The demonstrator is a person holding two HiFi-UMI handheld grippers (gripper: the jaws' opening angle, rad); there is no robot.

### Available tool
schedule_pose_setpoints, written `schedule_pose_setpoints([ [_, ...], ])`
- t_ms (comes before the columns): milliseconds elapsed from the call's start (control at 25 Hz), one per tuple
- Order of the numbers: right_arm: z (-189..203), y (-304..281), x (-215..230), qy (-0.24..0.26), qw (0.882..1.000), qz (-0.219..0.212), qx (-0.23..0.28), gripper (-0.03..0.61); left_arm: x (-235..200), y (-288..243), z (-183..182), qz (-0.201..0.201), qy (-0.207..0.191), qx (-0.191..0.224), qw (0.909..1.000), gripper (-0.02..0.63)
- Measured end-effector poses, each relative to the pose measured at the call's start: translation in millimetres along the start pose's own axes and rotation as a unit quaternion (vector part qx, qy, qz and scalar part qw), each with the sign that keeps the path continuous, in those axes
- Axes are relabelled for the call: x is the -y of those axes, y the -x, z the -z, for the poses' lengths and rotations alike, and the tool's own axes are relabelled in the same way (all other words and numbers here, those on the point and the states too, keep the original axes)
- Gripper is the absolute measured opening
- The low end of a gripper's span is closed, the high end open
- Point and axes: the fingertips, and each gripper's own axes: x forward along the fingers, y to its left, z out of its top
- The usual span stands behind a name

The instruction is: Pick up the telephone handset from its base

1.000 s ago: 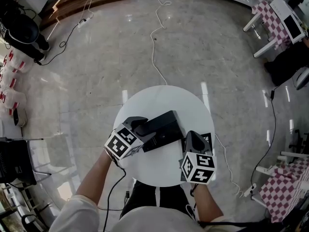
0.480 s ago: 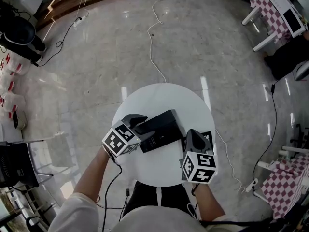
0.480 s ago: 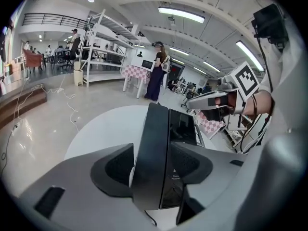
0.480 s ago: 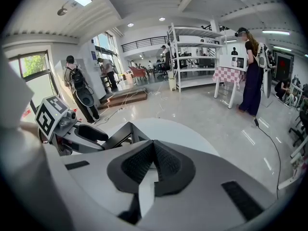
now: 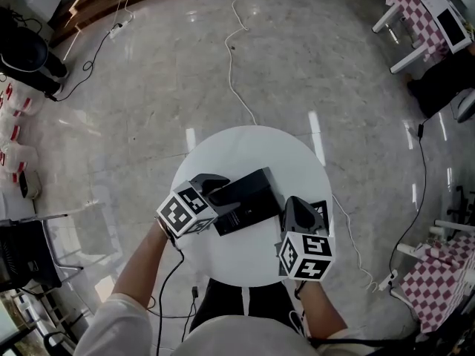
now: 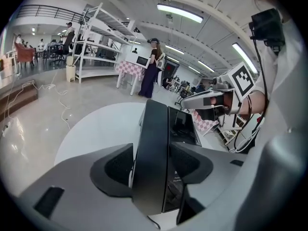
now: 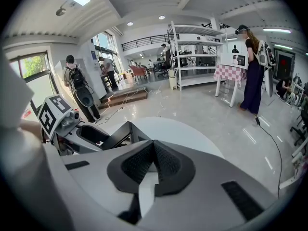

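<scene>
Straddling handset (image 6: 151,129) with left gripper (image 6: 153,163), jaws just opening, unclamped; right gripper (image 7: 153,165) pinched together, empty. Could drag base (image 6: 184,126) up if squeezed askew.

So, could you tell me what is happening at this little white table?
A person holds a claw in each hand over a black telephone on the round white table. The left claw straddles the handset on its base; its jaws have just been opening and stand wide, a gap showing beside the handset, so nothing is gripped yet. The right claw is shut and empty, near the table's edge beside the phone.
</scene>
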Motion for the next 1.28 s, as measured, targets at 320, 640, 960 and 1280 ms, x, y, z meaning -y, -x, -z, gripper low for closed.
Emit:
schedule_pose_setpoints([
  [320, 1, -3, 2, -0.002, 1.000, 0.001, -0.005, 0.022, 2, -5, 0, 0.058, 0.027, -0.017, 0.9978, 0.261],
  [640, 9, -3, 4, -0.006, 1.000, 0.001, -0.010, 0.021, 5, -10, 1, 0.116, 0.018, -0.051, 0.9917, 0.259],
  [960, 14, -1, 5, -0.009, 1.000, 0.002, -0.013, 0.022, 5, -7, 2, 0.136, 0.004, -0.082, 0.9873, 0.224],
  [1280, 13, -2, 9, -0.010, 1.000, 0.002, -0.013, 0.023, 6, -4, -1, 0.100, -0.020, -0.077, 0.9918, 0.199],
])
